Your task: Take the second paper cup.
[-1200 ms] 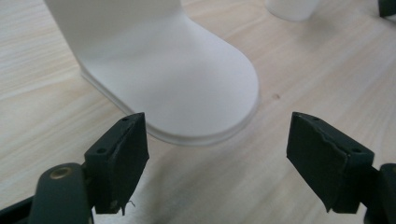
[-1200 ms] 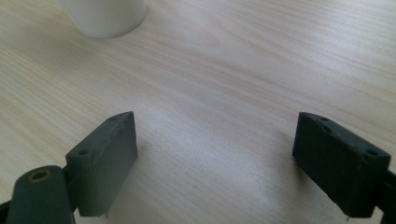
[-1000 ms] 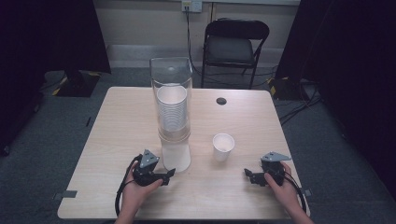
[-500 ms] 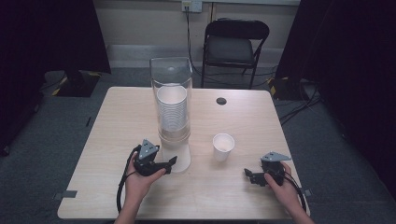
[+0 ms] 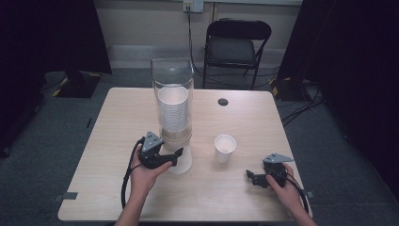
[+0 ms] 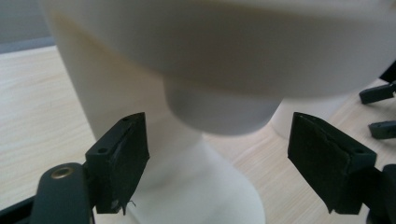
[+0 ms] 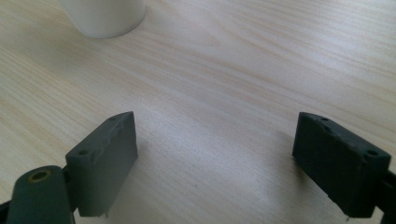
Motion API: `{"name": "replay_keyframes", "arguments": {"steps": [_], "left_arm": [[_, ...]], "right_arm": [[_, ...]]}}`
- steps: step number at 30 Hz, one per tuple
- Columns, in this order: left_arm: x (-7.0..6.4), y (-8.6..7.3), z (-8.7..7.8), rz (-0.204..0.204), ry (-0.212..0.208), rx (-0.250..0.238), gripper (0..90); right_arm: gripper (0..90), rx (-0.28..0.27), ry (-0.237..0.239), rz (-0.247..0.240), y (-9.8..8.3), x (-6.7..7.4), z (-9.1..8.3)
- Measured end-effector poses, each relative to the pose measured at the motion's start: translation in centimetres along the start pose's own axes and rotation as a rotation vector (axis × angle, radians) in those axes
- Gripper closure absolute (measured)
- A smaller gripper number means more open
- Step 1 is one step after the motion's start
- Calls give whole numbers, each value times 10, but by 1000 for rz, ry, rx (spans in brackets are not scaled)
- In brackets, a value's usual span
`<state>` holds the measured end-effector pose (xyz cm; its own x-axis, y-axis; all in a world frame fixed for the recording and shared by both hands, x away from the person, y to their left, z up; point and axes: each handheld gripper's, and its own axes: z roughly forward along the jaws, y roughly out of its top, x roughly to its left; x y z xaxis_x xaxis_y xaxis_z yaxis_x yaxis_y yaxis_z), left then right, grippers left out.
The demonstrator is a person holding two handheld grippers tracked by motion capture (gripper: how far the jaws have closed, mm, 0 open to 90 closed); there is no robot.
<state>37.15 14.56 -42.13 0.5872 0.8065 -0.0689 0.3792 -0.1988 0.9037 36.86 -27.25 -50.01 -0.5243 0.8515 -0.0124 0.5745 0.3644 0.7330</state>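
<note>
A tall clear cup dispenser [image 5: 173, 101] holding a stack of white cups stands on a white flared base [image 5: 181, 162] at the table's middle. In the left gripper view the bottom cup [image 6: 219, 109] pokes out under the dispenser, above the base [image 6: 196, 186]. My left gripper [image 5: 175, 155] is open, its jaws on either side of that cup and apart from it [image 6: 217, 161]. A single white paper cup [image 5: 225, 148] stands upright to the right of the dispenser. My right gripper [image 5: 250, 177] rests open low over the bare table near the front right [image 7: 215, 163], with the cup's bottom [image 7: 105, 16] ahead of it.
The wooden table [image 5: 117, 122] has a small black round cap [image 5: 223, 101] at the back. A black folding chair [image 5: 235, 44] stands behind the table. Cables trail from both grippers toward the front edge.
My left gripper has moved forward and to the right, up to the dispenser's base, so its jaws now flank the bottom cup. The right gripper has stayed in place.
</note>
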Motion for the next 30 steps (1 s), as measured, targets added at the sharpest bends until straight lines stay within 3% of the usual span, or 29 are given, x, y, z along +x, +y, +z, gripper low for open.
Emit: {"name": "replay_keyframes", "arguments": {"steps": [9, 15, 18, 19, 24, 27, 30], "left_arm": [[-2, 6, 7, -3, -13, -41, 262], [-4, 8, 14, 5, 10, -49, 287], [-4, 7, 16, 31, 28, -43, 320], [-3, 7, 16, 34, 28, -41, 360], [-3, 7, 15, 46, 27, -28, 368], [-4, 1, 17, 46, 29, -66, 371], [-6, 1, 17, 48, 31, -58, 373]], "right_arm": [[134, 2, -1, 3, 0, 0, 0], [134, 1, -1, 4, 0, 0, 0], [134, 1, -2, 3, 0, 0, 0], [134, 2, -1, 3, 0, 0, 0], [134, 0, 0, 1, 0, 0, 0], [134, 1, -1, 3, 0, 0, 0], [134, 0, -4, 4, 0, 0, 0]]}}
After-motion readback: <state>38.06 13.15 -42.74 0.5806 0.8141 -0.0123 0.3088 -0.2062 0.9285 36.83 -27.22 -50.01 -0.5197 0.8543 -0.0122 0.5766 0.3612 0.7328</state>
